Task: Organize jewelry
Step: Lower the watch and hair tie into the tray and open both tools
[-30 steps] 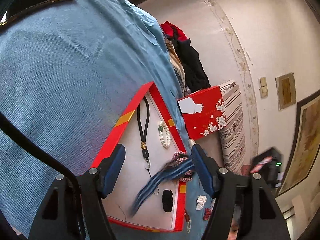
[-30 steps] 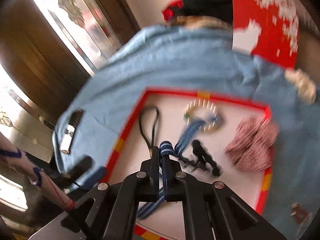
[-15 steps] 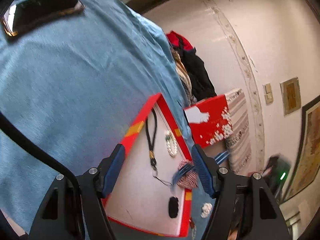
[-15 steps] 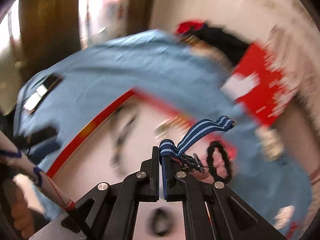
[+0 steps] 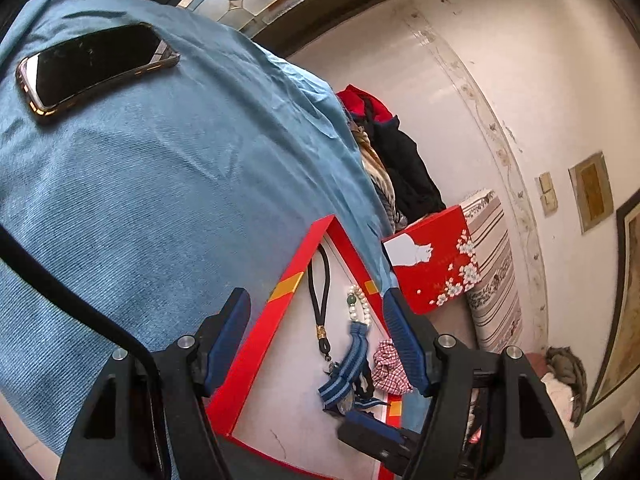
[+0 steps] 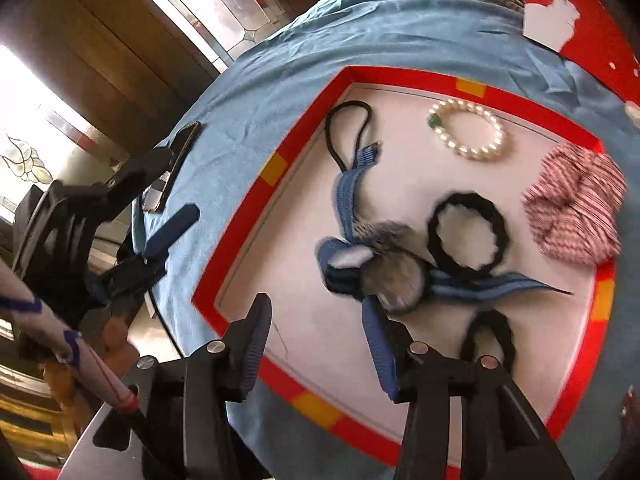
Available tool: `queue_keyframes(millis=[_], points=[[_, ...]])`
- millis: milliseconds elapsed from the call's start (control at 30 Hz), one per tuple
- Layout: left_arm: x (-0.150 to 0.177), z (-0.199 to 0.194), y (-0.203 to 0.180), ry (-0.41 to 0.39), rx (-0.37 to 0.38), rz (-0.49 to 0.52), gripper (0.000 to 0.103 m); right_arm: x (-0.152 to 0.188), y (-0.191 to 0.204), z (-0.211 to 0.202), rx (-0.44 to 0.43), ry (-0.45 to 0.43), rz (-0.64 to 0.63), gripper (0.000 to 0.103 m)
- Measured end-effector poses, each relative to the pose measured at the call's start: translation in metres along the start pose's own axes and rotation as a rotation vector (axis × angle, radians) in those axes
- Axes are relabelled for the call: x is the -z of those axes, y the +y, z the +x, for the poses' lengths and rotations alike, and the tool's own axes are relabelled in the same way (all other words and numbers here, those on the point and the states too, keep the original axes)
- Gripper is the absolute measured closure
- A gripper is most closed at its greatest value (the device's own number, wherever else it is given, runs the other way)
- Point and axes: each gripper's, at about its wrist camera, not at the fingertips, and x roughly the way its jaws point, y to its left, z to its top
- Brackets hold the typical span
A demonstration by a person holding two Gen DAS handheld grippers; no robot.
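With both the right claw (image 6: 316,344) and left claw (image 5: 316,344) gaping wide and holding nothing, we are judging the blue striped ribbon strap with grey pompom (image 6: 372,264), lying mid red-rimmed white tray (image 6: 240,236), needs straightening clear of the black scalloped hair ring (image 6: 468,236).

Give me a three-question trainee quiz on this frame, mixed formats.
1. True or false: the right claw is shut on the blue striped strap.
2. Multiple choice: where does the pearl bracelet lie? A) on the blue cloth B) inside the red-rimmed tray C) on the phone
3. Fill in: the black phone rests on the ____ cloth.

Key: 1 false, its jaws stand open and the strap lies in the tray; 2 B; 3 blue.
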Motion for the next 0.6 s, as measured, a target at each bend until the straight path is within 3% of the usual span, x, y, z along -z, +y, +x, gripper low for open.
queue_keyframes(millis=[233,300,433,500,600], points=[[0.004,0.001,-0.007,-0.005,-0.022,0.037,0.035,-0.011,-0.025,-0.030,0.117,-0.114,0.057,0.056],[0.004,0.001,-0.007,-0.003,-0.028,0.037,0.035,-0.019,-0.028,-0.028,0.128,-0.130,0.080,0.064],[0.003,-0.001,-0.007,-0.021,-0.041,0.036,0.035,-0.038,-0.023,0.000,0.127,-0.106,0.106,0.069],[0.002,-0.007,-0.006,-0.055,-0.060,0.035,0.035,-0.040,-0.015,0.016,0.094,-0.076,0.092,0.070],[-0.001,-0.022,-0.007,-0.137,-0.111,0.041,0.035,-0.039,-0.005,0.027,-0.043,-0.047,0.093,0.071]])
